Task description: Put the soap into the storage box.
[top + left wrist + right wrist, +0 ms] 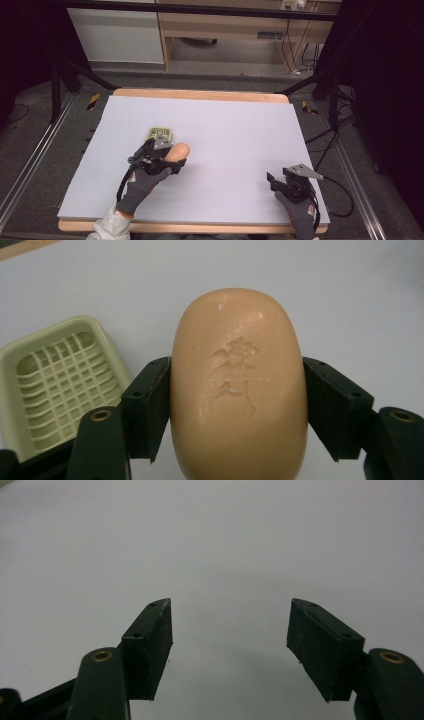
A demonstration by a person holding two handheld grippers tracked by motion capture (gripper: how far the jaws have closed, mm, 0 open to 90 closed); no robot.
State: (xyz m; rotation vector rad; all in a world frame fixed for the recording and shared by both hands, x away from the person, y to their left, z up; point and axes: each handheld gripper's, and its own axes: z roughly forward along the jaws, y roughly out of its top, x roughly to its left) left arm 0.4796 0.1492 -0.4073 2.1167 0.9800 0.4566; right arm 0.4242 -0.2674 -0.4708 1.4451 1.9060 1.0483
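Gripped across its width between the black fingers [150, 407] of the left gripper [170, 157]: a smooth peach-coloured oval bar of soap [239, 385], stamped with a raised emblem, both pads pressed flat to its sides. Carried clear of the pale grey counter [235, 140], at about 8 o'clock from the counter's middle in the high view. Just beyond the soap, toward 11 o'clock of the gripper: a pale green rectangular plastic soap dish [55, 375] with a latticed drain insert, lying flat and empty; in the left gripper view, set to the left of the bar at 9 o'clock.

At 4 o'clock near the counter's front edge, resting in a gloved hand: the right gripper [280, 184], fingers [150, 647] spread wide with nothing between them, bare counter ahead.

By the look of it, pick-up done, soap secured. Left to do, as a judgement: a short carry toward 11 o'clock, centring over the lattice, lowering until the bar sits inside the dish rim, then releasing.
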